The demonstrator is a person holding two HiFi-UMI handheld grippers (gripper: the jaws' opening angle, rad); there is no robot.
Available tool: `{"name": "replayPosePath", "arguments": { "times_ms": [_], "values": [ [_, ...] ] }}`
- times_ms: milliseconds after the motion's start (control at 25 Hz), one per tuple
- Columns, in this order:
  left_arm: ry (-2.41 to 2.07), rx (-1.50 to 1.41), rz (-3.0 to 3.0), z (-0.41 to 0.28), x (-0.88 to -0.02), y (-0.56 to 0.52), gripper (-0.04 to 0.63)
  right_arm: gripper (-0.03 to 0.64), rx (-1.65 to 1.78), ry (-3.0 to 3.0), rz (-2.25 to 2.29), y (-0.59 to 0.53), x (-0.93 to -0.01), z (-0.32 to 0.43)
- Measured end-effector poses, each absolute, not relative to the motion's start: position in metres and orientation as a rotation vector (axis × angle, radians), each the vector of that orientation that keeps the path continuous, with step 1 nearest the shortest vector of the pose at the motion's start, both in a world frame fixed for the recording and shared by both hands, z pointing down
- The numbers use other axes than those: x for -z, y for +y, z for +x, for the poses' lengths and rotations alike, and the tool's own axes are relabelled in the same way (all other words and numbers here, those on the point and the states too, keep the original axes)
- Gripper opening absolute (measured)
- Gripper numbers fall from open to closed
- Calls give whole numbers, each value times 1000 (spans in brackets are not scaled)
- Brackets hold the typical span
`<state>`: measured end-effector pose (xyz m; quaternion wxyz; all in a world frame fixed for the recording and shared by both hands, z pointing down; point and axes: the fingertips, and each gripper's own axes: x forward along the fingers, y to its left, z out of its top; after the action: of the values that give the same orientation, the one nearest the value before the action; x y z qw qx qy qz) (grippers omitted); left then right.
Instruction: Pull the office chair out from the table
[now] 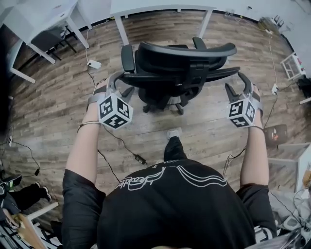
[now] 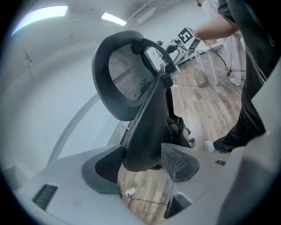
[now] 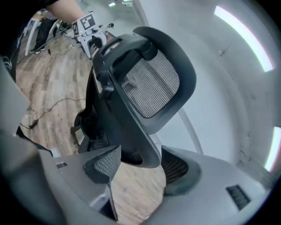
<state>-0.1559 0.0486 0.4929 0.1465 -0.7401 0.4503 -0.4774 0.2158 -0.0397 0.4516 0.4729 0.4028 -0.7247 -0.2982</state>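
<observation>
The black mesh office chair point(image 1: 180, 63) stands on the wood floor just in front of the white table point(image 1: 160, 6), its back toward me. My left gripper point(image 1: 116, 79) is at the left edge of the backrest, jaws open. My right gripper point(image 1: 238, 82) is at the right edge, also open. In the left gripper view the chair point(image 2: 136, 88) fills the frame and its backrest edge lies between the spread pads of the left gripper point(image 2: 140, 169) without being pressed. The right gripper view shows the same: the backrest point(image 3: 145, 83) runs down between the open right gripper point(image 3: 138, 169).
Cables trail across the floor, with a white adapter point(image 1: 94, 63) left of the chair and a black one point(image 1: 140, 159) nearer me. A second white table point(image 1: 43, 19) stands at the top left, a white rack point(image 1: 294, 65) at the right. My foot point(image 1: 172, 133) is behind the chair base.
</observation>
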Motion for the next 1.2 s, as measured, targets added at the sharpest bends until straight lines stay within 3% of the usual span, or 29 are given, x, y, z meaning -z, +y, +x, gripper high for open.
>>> {"name": "replayPosePath", "arguments": {
  "times_ms": [280, 600, 640, 760, 800, 960, 1200],
  "values": [
    [1408, 1173, -2253, -152, -469, 102, 261, 288, 318, -2276, 914, 73, -424, 162],
    [1431, 394, -2866, -94, -391, 189, 233, 281, -165, -2791, 751, 184, -376, 96],
    [1405, 287, -2936, -85, -383, 200, 220, 264, -239, -2834, 733, 193, -372, 94],
    [1350, 65, -3022, -60, -363, 226, 148, 93, -405, -2941, 624, 220, -353, 87],
    [1354, 14, -3018, -53, -357, 232, 111, 65, -426, -2966, 582, 228, -347, 84],
    [1383, -151, -3049, -24, -341, 255, 20, 43, -340, -2988, 482, 259, -334, 77],
    [1330, -176, -3127, 35, -329, 299, 6, 37, -272, -2984, 405, 302, -331, 95]
  ]
}}
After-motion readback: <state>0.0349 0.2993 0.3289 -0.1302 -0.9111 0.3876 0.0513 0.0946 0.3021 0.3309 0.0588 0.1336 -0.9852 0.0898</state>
